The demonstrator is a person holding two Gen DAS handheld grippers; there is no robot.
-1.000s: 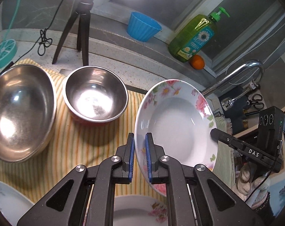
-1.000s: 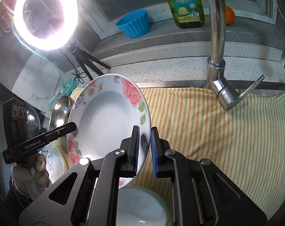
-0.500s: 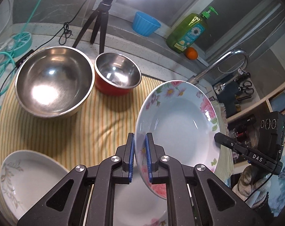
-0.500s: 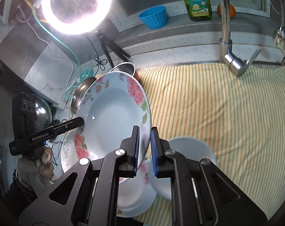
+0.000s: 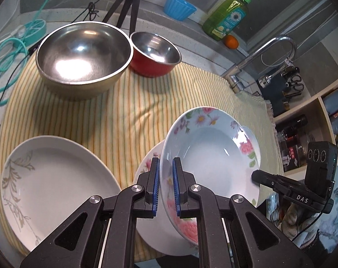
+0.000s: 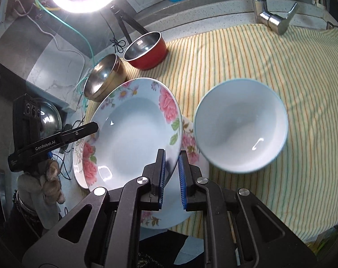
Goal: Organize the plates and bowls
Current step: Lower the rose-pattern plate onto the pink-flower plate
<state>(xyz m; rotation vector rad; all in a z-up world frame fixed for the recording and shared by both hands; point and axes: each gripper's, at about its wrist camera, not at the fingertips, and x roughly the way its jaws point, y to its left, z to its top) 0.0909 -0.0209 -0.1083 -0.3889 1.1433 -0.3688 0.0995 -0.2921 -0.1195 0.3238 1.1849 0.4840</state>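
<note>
Floral deep plate [image 5: 215,163], once over bare striped cloth [image 5: 115,111], now above second floral plate [image 5: 153,156].

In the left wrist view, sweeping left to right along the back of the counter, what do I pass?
Teal cable coil → big steel bowl → red bowl → blue cup → green soap bottle → orange → tap.
</note>
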